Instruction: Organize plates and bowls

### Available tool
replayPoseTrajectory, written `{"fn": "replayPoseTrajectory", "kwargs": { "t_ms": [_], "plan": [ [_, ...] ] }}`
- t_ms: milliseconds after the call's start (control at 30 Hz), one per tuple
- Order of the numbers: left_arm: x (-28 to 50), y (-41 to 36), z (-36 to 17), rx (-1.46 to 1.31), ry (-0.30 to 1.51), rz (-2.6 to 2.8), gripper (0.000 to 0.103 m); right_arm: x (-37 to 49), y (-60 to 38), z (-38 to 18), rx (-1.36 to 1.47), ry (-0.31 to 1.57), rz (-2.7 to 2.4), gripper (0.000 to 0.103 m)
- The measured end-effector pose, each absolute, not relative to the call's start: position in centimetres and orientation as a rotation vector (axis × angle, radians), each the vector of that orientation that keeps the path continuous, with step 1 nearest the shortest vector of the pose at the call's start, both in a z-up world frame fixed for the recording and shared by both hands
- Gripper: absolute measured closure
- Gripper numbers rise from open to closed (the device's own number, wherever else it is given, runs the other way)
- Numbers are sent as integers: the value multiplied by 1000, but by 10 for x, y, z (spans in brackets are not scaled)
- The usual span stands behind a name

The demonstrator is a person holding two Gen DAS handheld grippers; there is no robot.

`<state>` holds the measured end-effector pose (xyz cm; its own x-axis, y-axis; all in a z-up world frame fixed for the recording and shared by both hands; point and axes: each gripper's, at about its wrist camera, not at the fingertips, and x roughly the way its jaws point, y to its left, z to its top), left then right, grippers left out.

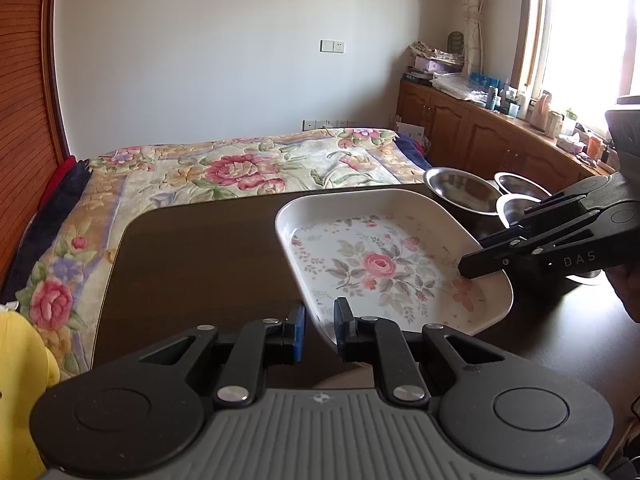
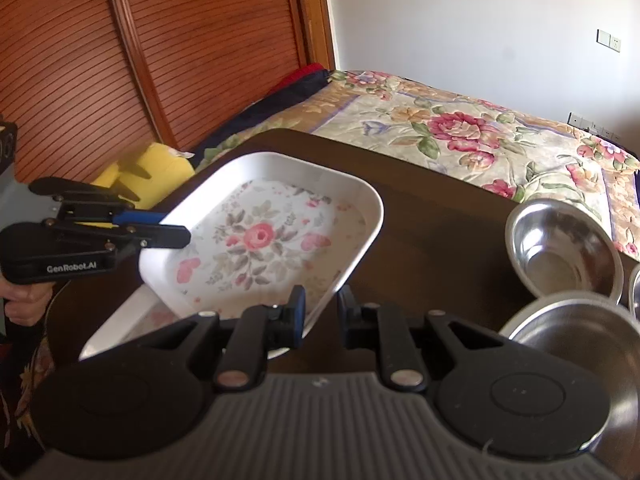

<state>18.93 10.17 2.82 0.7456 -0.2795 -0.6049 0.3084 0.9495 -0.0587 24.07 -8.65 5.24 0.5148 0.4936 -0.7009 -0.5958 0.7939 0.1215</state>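
Floral plate [image 1: 384, 264] pinched at opposite rims by left gripper [image 1: 320, 328] and right gripper [image 2: 320, 312], raised above table [image 1: 200, 256], steel bowls [image 2: 560, 248] nearby.

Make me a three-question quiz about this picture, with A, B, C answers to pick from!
1. Where do the steel bowls stand?
A. on the bed
B. on the dark table
C. inside the plate

2. What colour is the big rose on the plate?
A. blue
B. pink
C. black

3. Who holds the flowered plate?
A. both grippers
B. only the left gripper
C. nobody

Answers:
1 B: the steel bowls sit on the dark table, beside the plate.
2 B: the rose in the middle is pink.
3 A: the left gripper and the right gripper each pinch the rim of the flowered plate.
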Motion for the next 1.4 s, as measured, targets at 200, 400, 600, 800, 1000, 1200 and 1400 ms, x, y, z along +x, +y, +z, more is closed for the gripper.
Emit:
{"fn": "replayPoseTrajectory", "kwargs": {
  "t_ms": [200,400,600,800,1000,1200,1400],
  "plan": [
    [162,102,27,29,649,-324,87,217,-87,54,-151,782,668,84],
    [136,102,25,24,645,-323,87,194,-85,53,-163,769,684,84],
    [121,107,19,16,652,-323,87,180,-84,49,-170,772,691,84],
    [109,108,15,15,659,-323,87,169,-84,46,-173,774,695,84],
    [99,110,10,14,662,-317,87,163,-83,44,-182,764,698,84],
    [93,112,8,0,668,-311,87,161,-82,44,-178,761,705,84],
    [91,114,5,-5,677,-310,87,160,-84,43,-173,766,711,83]
  ]
}}
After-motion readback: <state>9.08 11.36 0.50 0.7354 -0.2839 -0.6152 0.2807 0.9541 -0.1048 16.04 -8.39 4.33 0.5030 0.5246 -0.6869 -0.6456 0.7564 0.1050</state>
